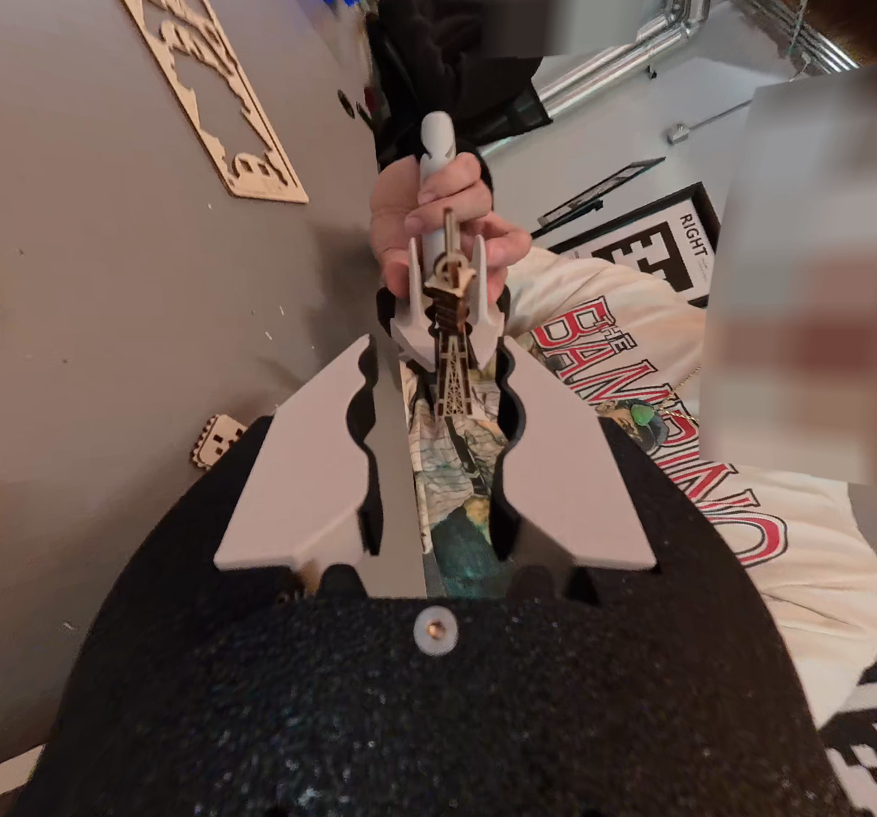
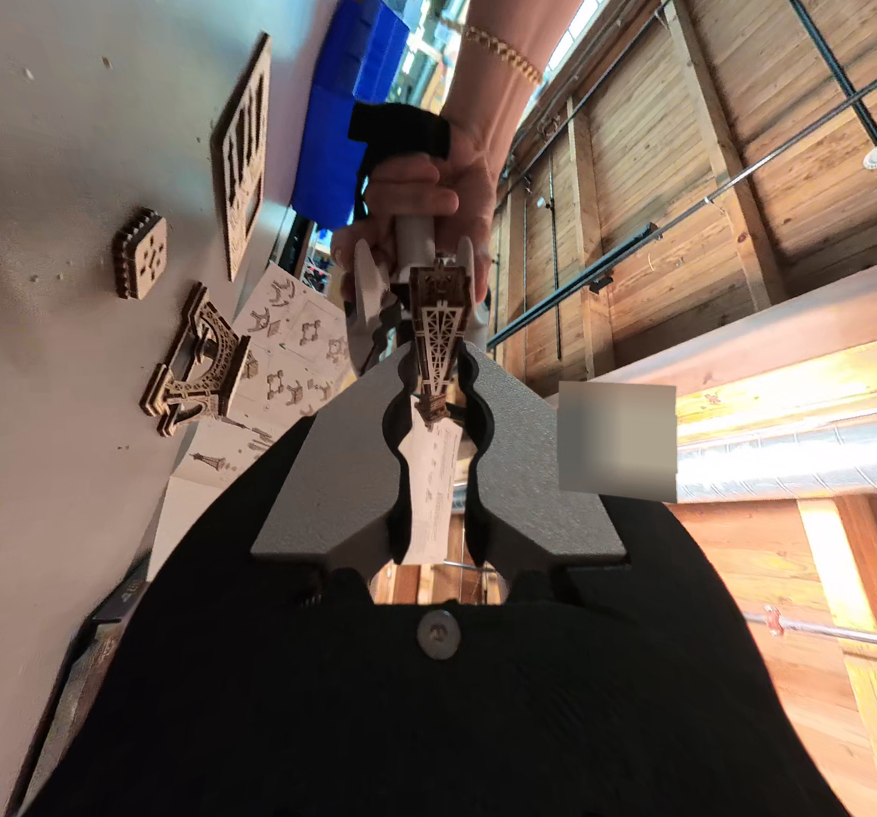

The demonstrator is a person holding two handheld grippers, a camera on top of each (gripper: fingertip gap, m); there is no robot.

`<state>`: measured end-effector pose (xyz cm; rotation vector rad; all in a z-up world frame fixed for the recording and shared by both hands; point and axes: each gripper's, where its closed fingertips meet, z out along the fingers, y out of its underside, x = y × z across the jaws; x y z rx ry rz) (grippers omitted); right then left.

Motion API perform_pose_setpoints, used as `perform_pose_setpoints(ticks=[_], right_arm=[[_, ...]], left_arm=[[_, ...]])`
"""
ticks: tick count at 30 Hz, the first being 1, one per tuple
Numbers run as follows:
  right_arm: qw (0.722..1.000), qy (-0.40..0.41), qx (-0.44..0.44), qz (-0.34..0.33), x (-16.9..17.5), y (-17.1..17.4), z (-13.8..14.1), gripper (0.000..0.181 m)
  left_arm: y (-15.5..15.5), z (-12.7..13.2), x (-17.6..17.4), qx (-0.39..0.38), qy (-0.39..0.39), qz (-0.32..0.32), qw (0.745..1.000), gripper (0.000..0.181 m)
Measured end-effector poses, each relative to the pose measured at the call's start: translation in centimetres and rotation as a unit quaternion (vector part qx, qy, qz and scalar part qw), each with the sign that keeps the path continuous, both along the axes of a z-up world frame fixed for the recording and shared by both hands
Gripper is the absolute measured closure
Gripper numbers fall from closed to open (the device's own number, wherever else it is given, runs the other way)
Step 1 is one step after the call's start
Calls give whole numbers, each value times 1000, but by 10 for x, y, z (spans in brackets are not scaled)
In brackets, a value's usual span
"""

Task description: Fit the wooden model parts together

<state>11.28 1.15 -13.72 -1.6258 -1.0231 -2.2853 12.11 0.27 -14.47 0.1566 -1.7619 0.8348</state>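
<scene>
Nearest in the left wrist view, the left gripper (image 1: pixel 436 343) has its grey tongs spread wide, and the broad lattice end of the wooden tower section (image 1: pixel 453 381) hangs in the gap without visibly touching either pad. Just past it, toward 12 o'clock, the far gripper comes head-on, gripped by a hand (image 1: pixel 427 205). In the right wrist view the right gripper (image 2: pixel 435 350) has its tongs pinched onto the tower section's lattice shaft, the narrow spire end pointing back between the fingers, the wide end reaching to the other gripper at 12 o'clock. That one is held by a second hand (image 2: pixel 427 186) with a gold bracelet (image 2: pixel 503 53) on the wrist. On the grey table (image 2: pixel 71 153), at 9 o'clock, stands the arched tower base (image 2: pixel 199 357) on a corner of the instruction sheet (image 2: pixel 294 367), which carries diagrams and fine print too small to read. Beyond it at 10 o'clock lie a square toothed wooden piece (image 2: pixel 142 257) and a punched-out wood sheet (image 2: pixel 244 153), then blue bins (image 2: pixel 351 106). At 3 o'clock in the left wrist view, a white shirt (image 1: pixel 617 533) bears large red lettering, and behind it a black-and-white marker board (image 1: pixel 655 253) has a printed word on its edge.
</scene>
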Motion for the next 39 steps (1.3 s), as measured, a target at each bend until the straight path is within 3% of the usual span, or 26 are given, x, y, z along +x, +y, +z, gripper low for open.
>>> perform_pose_setpoints(ticks=[5,8,16,20,27,34,39], right_arm=[[999,-9,33,-6,5,-11,1,168],[999,-17,31,6,1,-8,4,169],[999,-35,-7,39,-6,4,7,168],[999,-26,-23,34,-2,4,2,168],[999,0,-48,-11,19,-8,-14,168],[995,34,-89,-22,27,-6,-42,168],[996,41,-81,-24,28,-8,-46,168]], left_arm=[[3,11,13,-62,-52,75,994,132],[-2,24,15,-99,-24,109,989,135],[-11,28,-3,-112,-36,86,989,157],[-15,20,2,-73,-83,100,989,164],[-23,-2,28,37,-86,224,970,164],[-21,-34,37,103,-140,243,954,166],[-23,-38,37,115,-144,231,955,166]])
